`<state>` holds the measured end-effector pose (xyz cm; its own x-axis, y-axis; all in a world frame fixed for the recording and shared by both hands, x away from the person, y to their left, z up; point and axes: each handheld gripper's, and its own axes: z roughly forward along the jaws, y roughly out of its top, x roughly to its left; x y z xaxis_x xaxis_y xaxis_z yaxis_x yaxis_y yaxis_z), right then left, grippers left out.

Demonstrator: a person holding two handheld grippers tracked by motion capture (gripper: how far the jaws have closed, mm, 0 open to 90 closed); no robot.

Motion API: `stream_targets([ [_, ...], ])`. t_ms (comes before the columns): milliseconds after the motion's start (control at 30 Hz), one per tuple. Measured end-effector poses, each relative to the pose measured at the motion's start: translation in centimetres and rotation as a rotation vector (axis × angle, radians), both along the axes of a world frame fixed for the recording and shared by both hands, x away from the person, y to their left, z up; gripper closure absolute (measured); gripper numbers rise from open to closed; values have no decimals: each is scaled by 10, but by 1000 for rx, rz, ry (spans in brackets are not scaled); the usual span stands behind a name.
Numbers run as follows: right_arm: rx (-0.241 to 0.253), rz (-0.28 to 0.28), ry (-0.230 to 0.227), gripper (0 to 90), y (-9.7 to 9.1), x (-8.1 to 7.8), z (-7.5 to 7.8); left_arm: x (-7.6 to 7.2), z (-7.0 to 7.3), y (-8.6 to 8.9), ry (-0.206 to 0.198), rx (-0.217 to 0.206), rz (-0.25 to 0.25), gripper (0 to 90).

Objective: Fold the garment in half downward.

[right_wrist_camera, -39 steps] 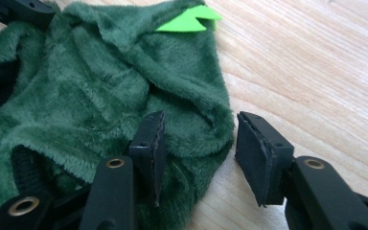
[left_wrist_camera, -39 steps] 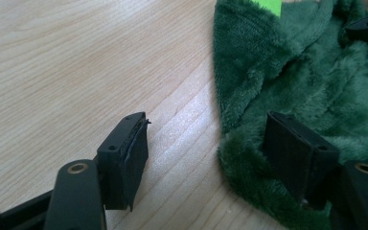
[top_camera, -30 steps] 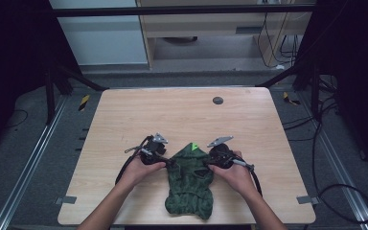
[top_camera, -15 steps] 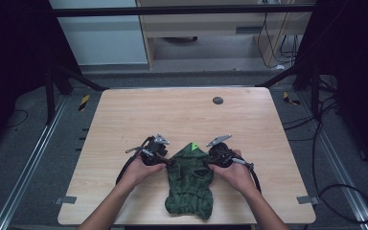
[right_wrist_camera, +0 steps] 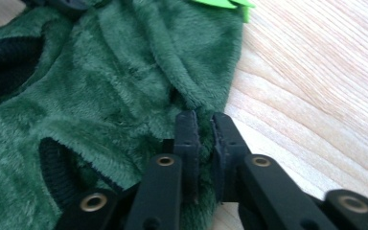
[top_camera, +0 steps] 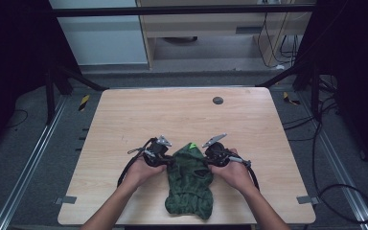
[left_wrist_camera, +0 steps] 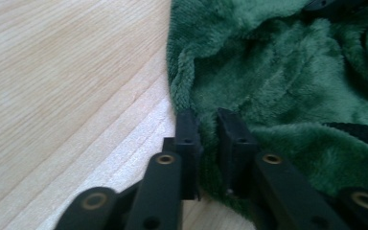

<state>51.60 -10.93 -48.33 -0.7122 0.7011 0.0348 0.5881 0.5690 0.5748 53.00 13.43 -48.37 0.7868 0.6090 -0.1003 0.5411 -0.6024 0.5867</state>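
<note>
A dark green fleece garment (top_camera: 189,184) with black cuffs and a bright green tip lies near the table's front edge. My left gripper (top_camera: 168,160) is at its left upper edge and my right gripper (top_camera: 207,161) at its right upper edge. In the left gripper view the jaws are shut on the fleece edge (left_wrist_camera: 206,108), a fold pinched between them. In the right gripper view the fingers (right_wrist_camera: 187,139) are likewise shut on the garment's edge (right_wrist_camera: 206,103), next to bare wood.
The light wooden table (top_camera: 139,117) has a small dark round hole (top_camera: 217,100) near its far edge. Metal rails and cables lie on the floor on both sides. A person's forearms come in from the bottom.
Both grippers have barely shifted; the garment's top stays held between them, with the hands a touch closer to the garment.
</note>
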Motion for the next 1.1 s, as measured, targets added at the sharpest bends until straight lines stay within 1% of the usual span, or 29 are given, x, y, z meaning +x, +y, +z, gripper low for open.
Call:
stream_targets([
  [33,0,0,0,845,0,0,0,0,0,0,0,0,0,804],
  [100,-21,17,-9,852,2,0,2,0,1,0,-5,-2,-5,808],
  [133,-22,24,-14,854,2,1,2,0,1,0,-10,-2,-6,812],
  [267,-10,28,-38,855,-1,1,9,0,5,3,-31,-9,-13,816],
  [300,-10,28,-38,855,-1,1,9,0,7,4,-36,-9,-14,816],
  [333,-4,38,-47,856,-2,2,14,0,8,4,-42,-12,-13,816],
  [367,-4,38,-47,856,-2,2,14,0,10,5,-48,-15,-13,816],
  [433,-9,47,-63,857,-3,2,19,1,13,6,-58,-22,-15,819],
  [467,-5,49,-72,857,-3,3,21,1,15,6,-64,-18,-16,819],
  [500,-8,54,-83,857,-3,4,27,1,17,6,-73,-25,-18,821],
  [533,-8,54,-83,857,-3,4,27,2,19,7,-76,-24,-20,821],
  [567,-8,56,-87,858,-3,4,29,2,21,6,-89,-23,-20,820],
  [600,-3,58,-96,858,-4,5,31,2,23,7,-94,-19,-21,821],
  [667,-6,66,-111,858,-5,6,36,2,27,6,-112,-26,-26,821],
  [733,-8,67,-114,858,-5,6,37,3,28,7,-117,-21,-31,821],
  [800,-3,68,-119,859,-5,7,39,3,30,7,-125,-27,-29,821],
  [1100,-3,76,-139,860,-5,10,46,5,40,8,-156,-24,-34,822],
])
